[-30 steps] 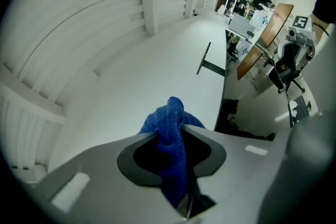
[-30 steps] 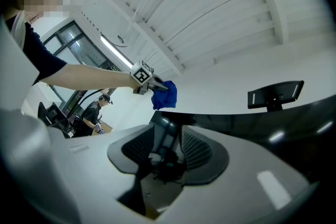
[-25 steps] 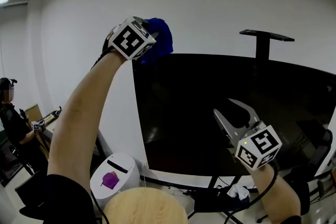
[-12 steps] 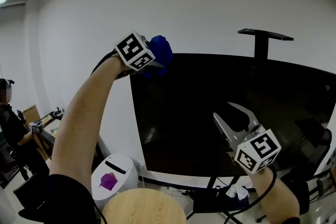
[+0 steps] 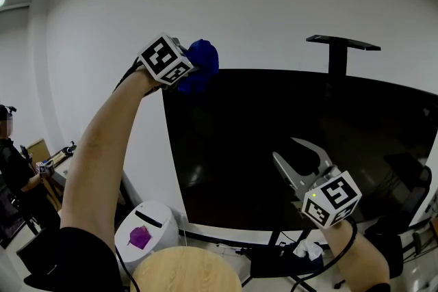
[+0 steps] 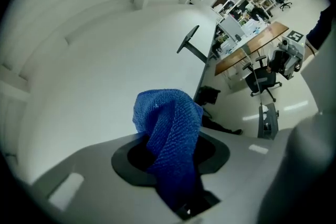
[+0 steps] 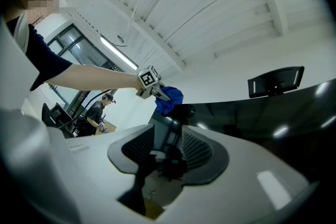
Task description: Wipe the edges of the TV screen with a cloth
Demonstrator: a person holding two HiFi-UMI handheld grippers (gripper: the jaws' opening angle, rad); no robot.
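A large black TV screen point(image 5: 274, 140) stands before a white wall. My left gripper point(image 5: 194, 68) is raised at the screen's top left corner, shut on a bunched blue cloth point(image 5: 200, 63). In the left gripper view the cloth point(image 6: 170, 139) runs up between the jaws of the left gripper point(image 6: 173, 153); they have just been closing on it. My right gripper point(image 5: 287, 149) hovers before the lower middle of the screen, open, with nothing between its fingers. The right gripper view looks past the right gripper point(image 7: 168, 149) to the cloth point(image 7: 169, 99) at the TV corner.
A black mount bracket point(image 5: 342, 44) sticks up behind the TV. Below left are a white bin point(image 5: 147, 229) with a purple thing on it and a round wooden tabletop point(image 5: 185, 270). A person point(image 5: 17, 174) stands far left. An office chair point(image 5: 410, 188) is at the right.
The left gripper with the blue cloth has come down a little onto the TV's top left corner. The right gripper has hardly shifted.
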